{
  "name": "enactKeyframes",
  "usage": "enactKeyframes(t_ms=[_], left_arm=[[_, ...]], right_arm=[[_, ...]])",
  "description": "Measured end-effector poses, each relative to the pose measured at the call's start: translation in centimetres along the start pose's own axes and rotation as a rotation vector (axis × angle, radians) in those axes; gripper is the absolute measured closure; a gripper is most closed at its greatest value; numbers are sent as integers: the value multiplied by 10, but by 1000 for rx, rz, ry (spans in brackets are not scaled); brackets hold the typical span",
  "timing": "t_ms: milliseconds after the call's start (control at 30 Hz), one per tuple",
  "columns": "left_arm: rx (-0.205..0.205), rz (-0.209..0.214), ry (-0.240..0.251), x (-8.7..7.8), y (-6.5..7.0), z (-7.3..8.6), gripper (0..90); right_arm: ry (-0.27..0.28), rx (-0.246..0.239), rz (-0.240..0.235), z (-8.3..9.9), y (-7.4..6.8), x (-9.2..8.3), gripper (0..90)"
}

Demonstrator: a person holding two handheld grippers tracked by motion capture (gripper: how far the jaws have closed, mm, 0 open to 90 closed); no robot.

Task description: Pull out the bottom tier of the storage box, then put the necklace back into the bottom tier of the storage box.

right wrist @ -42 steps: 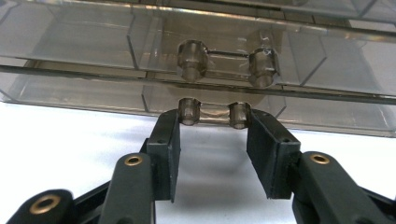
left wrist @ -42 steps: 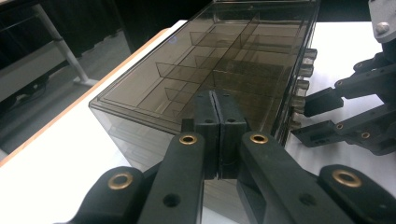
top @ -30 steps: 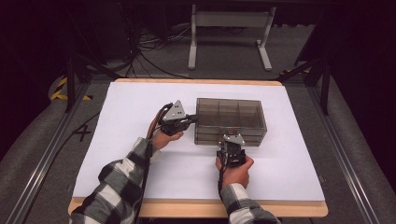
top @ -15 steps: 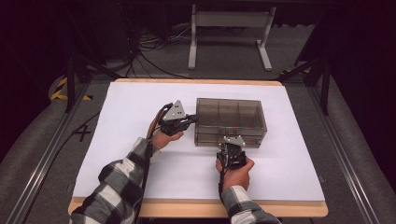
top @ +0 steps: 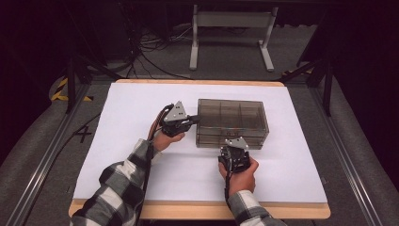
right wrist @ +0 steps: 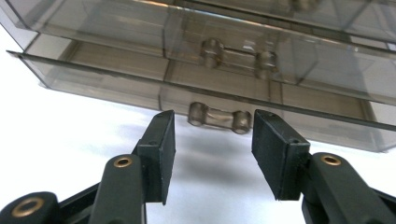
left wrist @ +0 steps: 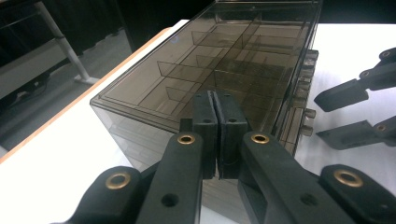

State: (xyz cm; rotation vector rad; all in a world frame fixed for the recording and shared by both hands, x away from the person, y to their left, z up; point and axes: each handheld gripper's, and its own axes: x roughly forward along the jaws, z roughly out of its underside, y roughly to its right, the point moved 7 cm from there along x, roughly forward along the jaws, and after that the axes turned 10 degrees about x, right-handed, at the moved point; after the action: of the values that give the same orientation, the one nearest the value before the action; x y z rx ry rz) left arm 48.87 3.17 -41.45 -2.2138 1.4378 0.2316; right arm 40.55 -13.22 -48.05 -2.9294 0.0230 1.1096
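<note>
A smoky see-through drawer box (top: 233, 120) stands in the middle of the white table. My left gripper (top: 194, 121) is at the box's left end, shut with nothing between its pads. Its tips (left wrist: 217, 100) rest against the top edge of the box (left wrist: 224, 56). At the box's front is my right gripper (top: 234, 143), open. Its jaws have just been opening. In the right gripper view the pads (right wrist: 161, 144) stand on either side of the bottom drawer's handle (right wrist: 219, 118) without touching it. That bottom drawer (right wrist: 116, 84) sticks out slightly.
A second drawer handle (right wrist: 238, 53) sits above the bottom one. White table surface (top: 141, 103) spreads around the box, with a wooden edge (top: 197, 209) at the front. A metal stand (top: 230, 28) and cables lie on the floor behind.
</note>
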Motion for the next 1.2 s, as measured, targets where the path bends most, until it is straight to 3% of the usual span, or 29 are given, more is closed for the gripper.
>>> enactKeyframes(t_ms=[100,200,233,300,433,567,633,700,733,767,867,967,1000,1100,1167,1200], left_arm=[[-11,3,6,-1,0,1,881],[-21,0,4,-2,2,0,867],[10,-21,-6,-4,2,0,866],[29,-40,-10,-7,2,1,865],[-28,-30,27,-15,1,0,848],[-27,-32,38,-24,4,-1,830],[-17,-37,43,-33,8,-2,823],[-11,-39,44,-39,10,-2,810],[-25,-33,49,-41,13,-1,810],[-18,-33,44,-43,14,0,794],[-6,-28,7,-44,23,6,771],[-23,-15,-2,-44,27,10,762],[-25,-13,-7,-43,28,11,734],[-17,2,-25,-44,33,16,717],[-34,11,-33,-45,36,19,671],[-35,19,-40,-44,39,21,671]], right_arm=[[11,-5,-27,2,6,-4,492],[20,-39,-71,1,9,-9,483],[37,-60,-94,-1,10,-12,484],[76,-93,-123,-5,15,-19,491],[138,-123,-194,-14,26,-29,483],[180,-196,-217,-17,44,-33,476],[194,-210,-210,-18,51,-34,489],[221,-220,-248,-19,64,-38,483],[221,-220,-248,-19,64,-38,483],[236,-228,-276,-22,72,-41,475],[261,-258,-294,-27,84,-47,465],[272,-267,-324,-29,90,-50,454],[275,-270,-380,-31,96,-52,446],[274,-272,-389,-32,103,-52,440],[280,-260,-458,-34,113,-53,425],[280,-260,-458,-34,113,-53,425]])
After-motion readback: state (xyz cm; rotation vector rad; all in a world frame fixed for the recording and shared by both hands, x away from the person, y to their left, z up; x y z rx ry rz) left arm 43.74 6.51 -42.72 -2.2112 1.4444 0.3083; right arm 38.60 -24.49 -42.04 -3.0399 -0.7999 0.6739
